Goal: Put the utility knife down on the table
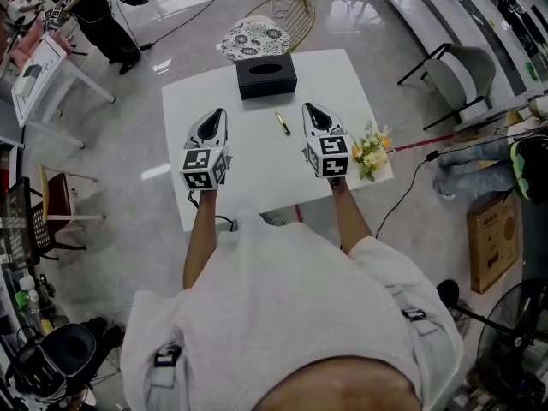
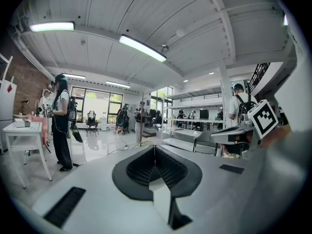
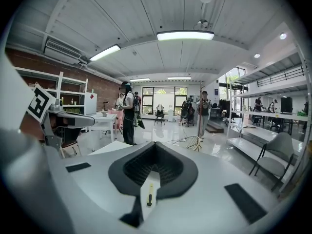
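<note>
Currently utility knife (image 1: 282,122) lies on white surface (image 1: 257,169), frame centre, btwn left tongs (image 1: 221,114) & right tongs (image 1: 308,109), both closed, empty. Risk: either tongs swinging inward could nudge it toward surface edge.

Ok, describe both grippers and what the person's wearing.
The left gripper and right gripper match: pale grey tapering shells, black ribbed pads inside the jaws, each backed by a cube with black-and-white square markers. The person wears a light grey short-sleeved shirt.
</note>
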### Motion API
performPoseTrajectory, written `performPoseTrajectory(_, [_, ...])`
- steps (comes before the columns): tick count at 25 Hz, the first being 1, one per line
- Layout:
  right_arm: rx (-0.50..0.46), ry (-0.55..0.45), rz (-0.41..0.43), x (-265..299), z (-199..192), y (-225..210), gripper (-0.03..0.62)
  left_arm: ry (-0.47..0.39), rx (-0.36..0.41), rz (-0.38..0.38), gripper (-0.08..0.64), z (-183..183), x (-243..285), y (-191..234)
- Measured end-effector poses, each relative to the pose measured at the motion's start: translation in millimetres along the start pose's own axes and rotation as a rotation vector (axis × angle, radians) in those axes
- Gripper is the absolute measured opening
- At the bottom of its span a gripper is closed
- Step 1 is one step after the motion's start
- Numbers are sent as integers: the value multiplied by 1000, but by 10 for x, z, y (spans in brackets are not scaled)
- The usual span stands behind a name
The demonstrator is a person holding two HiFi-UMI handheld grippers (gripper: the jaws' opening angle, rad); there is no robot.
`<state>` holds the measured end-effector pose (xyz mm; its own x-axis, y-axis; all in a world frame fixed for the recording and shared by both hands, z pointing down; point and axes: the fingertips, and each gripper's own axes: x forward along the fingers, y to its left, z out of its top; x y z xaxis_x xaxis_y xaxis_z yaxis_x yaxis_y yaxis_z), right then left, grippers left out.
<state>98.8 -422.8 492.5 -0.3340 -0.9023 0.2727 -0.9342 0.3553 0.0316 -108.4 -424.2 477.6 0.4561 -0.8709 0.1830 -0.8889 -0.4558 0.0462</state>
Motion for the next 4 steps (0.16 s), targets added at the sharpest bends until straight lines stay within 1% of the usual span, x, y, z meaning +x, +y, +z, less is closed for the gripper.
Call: performPoseTrajectory(4, [0, 2, 2, 44, -2, -16, 31, 0, -1, -2, 21, 3, 41, -11])
